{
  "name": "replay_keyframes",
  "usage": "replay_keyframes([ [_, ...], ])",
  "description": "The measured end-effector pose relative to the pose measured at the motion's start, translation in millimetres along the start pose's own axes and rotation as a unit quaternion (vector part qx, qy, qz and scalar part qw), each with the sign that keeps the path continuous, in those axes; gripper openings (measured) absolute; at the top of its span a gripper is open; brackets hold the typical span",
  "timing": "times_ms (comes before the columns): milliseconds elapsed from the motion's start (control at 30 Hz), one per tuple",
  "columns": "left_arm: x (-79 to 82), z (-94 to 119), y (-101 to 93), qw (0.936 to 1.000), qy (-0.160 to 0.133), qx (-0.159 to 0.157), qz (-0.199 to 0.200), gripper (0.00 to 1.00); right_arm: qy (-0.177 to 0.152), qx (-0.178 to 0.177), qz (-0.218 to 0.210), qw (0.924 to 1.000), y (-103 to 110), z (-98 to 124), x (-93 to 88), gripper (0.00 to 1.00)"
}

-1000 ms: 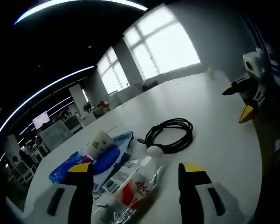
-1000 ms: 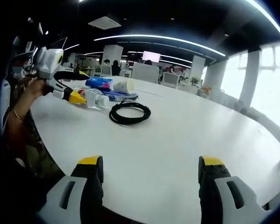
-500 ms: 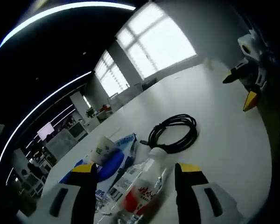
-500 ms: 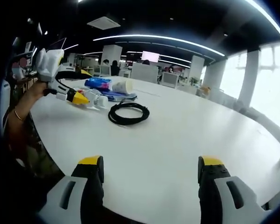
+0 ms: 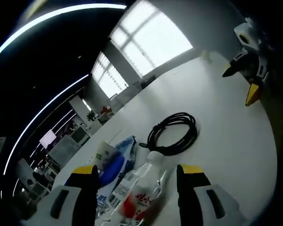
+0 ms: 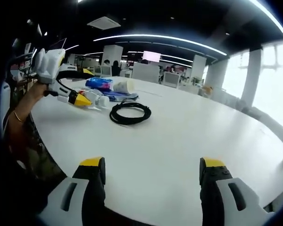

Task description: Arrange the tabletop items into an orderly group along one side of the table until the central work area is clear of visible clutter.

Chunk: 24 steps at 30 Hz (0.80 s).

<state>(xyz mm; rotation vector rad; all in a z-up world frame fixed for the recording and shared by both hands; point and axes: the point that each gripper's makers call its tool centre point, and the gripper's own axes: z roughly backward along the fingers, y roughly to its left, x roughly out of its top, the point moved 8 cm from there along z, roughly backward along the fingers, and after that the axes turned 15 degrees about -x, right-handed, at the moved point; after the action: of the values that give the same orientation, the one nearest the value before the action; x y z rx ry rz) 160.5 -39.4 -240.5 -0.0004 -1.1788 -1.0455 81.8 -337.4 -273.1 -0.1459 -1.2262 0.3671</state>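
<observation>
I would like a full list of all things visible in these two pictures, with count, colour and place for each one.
table: one, white, under everything
cable: one, black, coiled, on the table beyond the bottle
bottle: one, clear with white cap and red label, lying on the table between the left gripper's jaws
cup: one, white with a green mark, lying on the blue pack
pack: one, blue and white, flat on the table beside the bottle
windows: several, bright, far wall
left gripper: one, black jaws with yellow tips, open around the bottle
right gripper: one, black jaws with yellow tips, open over bare table
hand: one, with a bracelet, holding the left gripper
</observation>
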Motion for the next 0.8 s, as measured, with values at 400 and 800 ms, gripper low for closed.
replay_keyframes([
  [400, 3.2, -3.3, -3.1, 0.9976, 0.040, 0.033, -0.046, 0.67, -0.008, 0.003, 0.000, 1.0000, 2.3, -0.3, 3.0, 0.77],
  [800, 4.9, -11.9, -9.0, 0.9946, 0.064, 0.042, -0.070, 0.67, -0.002, -0.006, 0.009, 0.9999, 0.8, -2.0, -0.6, 0.77],
])
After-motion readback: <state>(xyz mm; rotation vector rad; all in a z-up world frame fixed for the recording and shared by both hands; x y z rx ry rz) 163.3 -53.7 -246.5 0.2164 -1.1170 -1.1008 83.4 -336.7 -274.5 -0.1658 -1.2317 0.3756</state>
